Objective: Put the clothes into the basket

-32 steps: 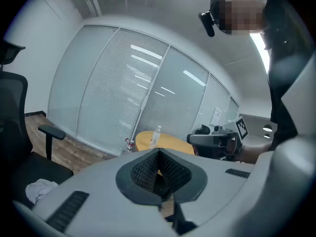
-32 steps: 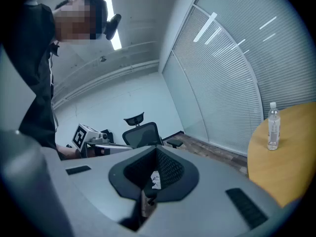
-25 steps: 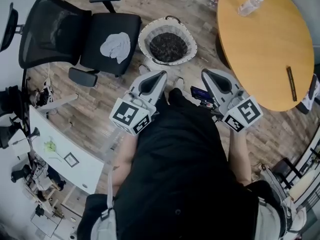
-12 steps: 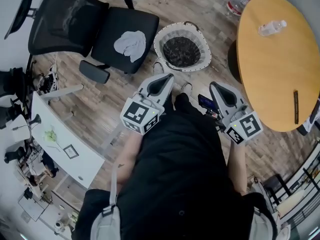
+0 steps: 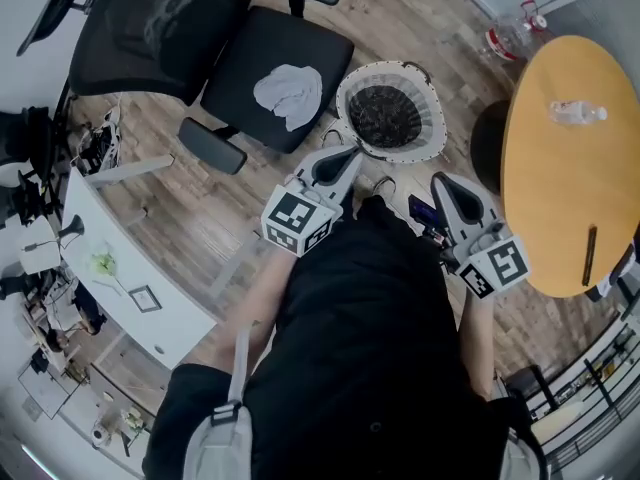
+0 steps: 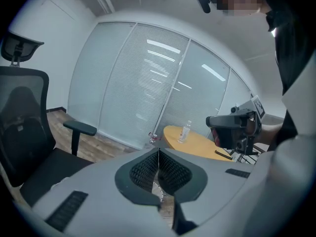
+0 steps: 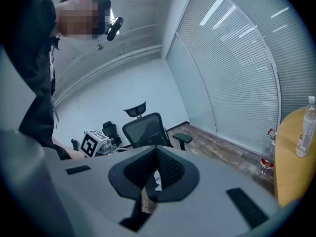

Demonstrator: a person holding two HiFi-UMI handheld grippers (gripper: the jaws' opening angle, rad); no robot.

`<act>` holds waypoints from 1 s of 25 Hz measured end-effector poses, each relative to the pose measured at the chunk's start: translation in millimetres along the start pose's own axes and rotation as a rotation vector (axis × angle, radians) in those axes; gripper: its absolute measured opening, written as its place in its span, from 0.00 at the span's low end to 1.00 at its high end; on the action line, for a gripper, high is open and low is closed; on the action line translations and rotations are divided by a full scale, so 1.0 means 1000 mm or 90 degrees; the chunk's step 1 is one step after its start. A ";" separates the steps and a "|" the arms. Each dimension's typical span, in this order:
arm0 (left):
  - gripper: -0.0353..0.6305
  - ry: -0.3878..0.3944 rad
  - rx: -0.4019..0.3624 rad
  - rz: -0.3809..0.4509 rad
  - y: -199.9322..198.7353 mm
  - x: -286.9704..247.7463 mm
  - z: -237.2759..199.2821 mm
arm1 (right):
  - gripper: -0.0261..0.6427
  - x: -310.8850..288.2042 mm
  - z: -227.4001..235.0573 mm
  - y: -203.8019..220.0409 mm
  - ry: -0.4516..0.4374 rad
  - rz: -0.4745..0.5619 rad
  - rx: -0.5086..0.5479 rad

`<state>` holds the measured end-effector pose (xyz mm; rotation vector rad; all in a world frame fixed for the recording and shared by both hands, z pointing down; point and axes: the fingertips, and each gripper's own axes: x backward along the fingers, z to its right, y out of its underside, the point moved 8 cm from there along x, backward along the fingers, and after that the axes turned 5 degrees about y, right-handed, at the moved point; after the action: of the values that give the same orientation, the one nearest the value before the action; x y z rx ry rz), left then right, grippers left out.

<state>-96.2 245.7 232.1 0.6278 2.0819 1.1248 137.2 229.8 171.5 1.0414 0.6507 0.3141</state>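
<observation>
A pale grey garment lies crumpled on the seat of a black office chair. Right of the chair, a white basket stands on the wooden floor with dark clothes inside. My left gripper is shut and empty, its tip close to the basket's near rim and the chair seat's corner. My right gripper is also shut with nothing held, a little nearer to me and right of the basket. In the left gripper view the pads meet. The right gripper view shows the same, with the chair beyond.
A round wooden table with a small water bottle and a dark stick stands at the right. A large bottle sits on the floor behind it. A white desk runs along the left.
Both grippers have moved forward toward the chair and basket, which now sit closer and further right in the head view. Both stayed shut.
</observation>
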 end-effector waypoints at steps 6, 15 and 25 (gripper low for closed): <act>0.07 -0.019 0.019 -0.024 0.003 0.007 -0.068 | 0.06 -0.056 -0.013 -0.012 -0.013 -0.042 0.004; 0.11 -0.063 0.048 -0.065 0.011 0.013 -0.177 | 0.06 -0.117 -0.030 -0.025 0.001 -0.095 -0.004; 0.24 -0.102 0.096 -0.130 0.057 0.002 -0.266 | 0.07 -0.161 -0.029 -0.030 0.024 -0.144 -0.014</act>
<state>-291.8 135.5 385.1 0.5423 2.0520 0.7822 -7.4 149.8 191.5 0.9328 0.7898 0.1436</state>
